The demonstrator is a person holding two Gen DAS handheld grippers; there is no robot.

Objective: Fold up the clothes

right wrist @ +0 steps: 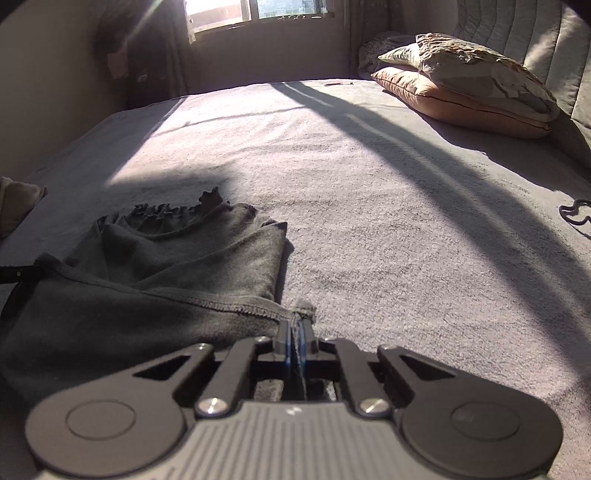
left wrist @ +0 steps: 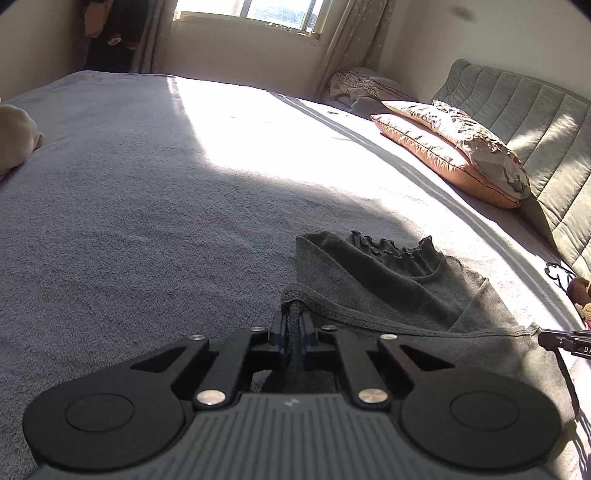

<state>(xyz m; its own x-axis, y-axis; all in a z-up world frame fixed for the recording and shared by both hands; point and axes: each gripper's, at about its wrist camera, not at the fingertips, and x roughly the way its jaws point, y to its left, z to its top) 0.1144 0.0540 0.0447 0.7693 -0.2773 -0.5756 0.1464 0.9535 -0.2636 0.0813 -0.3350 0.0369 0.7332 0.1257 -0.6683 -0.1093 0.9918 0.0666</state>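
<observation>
A dark grey garment [left wrist: 399,291] with a ruffled neckline lies on the grey bed cover [left wrist: 147,221]. My left gripper [left wrist: 293,323] is shut on the left corner of its stitched hem, a fold of cloth pinched between the blue pads. In the right wrist view the same garment [right wrist: 166,273] spreads to the left, and my right gripper [right wrist: 294,328] is shut on the hem's right corner. The hem runs taut between the two grips. The right gripper's tip [left wrist: 565,341] shows at the left wrist view's right edge, the left one's tip [right wrist: 16,275] at the other view's left edge.
Two stacked pillows [left wrist: 454,155] lie against a padded grey headboard [left wrist: 535,122] at the right. A beige soft item [left wrist: 14,136] rests at the bed's left edge. A small black outlined shape [right wrist: 576,218] sits on the cover at far right. A window [left wrist: 251,14] is beyond the bed.
</observation>
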